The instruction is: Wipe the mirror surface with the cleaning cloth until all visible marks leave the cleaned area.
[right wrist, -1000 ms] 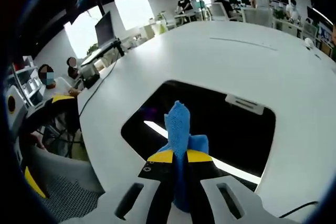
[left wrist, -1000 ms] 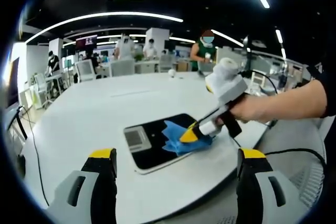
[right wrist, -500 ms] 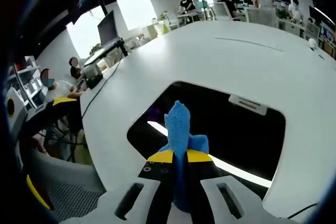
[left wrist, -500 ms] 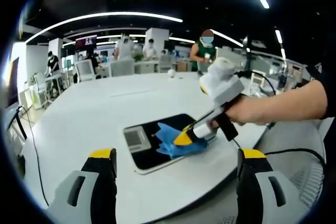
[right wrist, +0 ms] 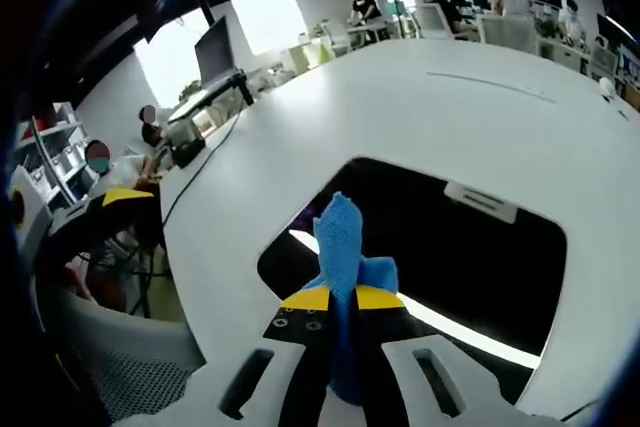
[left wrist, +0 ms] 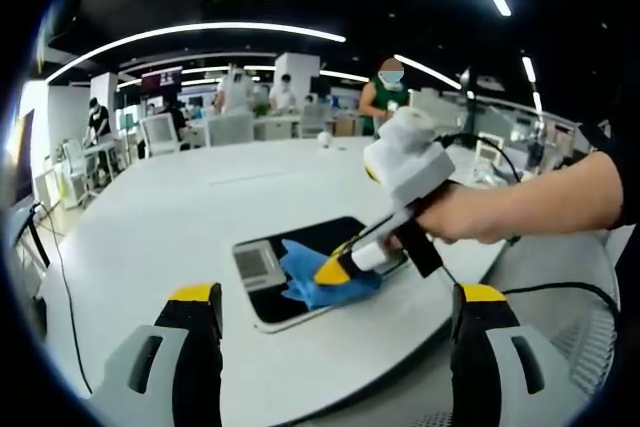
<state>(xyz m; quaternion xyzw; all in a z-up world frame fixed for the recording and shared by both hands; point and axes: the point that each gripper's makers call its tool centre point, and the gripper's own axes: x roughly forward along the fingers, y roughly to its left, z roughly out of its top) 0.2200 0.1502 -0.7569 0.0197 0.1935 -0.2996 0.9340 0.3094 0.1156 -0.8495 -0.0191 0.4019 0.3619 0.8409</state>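
Blue cloth (right wrist: 341, 247) clenched in my right tool (right wrist: 340, 299), wiping the mirror (right wrist: 470, 247); left tool (left wrist: 335, 297) released. Next: sweep the remaining glass.

One mirror (left wrist: 300, 282), one blue cloth (left wrist: 318, 278) (bunched), two hand-held grippers (left wrist: 330, 271) (left wrist: 330, 297), one table (left wrist: 150, 237).

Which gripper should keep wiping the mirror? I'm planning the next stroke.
Right. The right gripper is shut on the blue cloth, which already rests on the mirror. The left gripper is open, empty and held back over the table.
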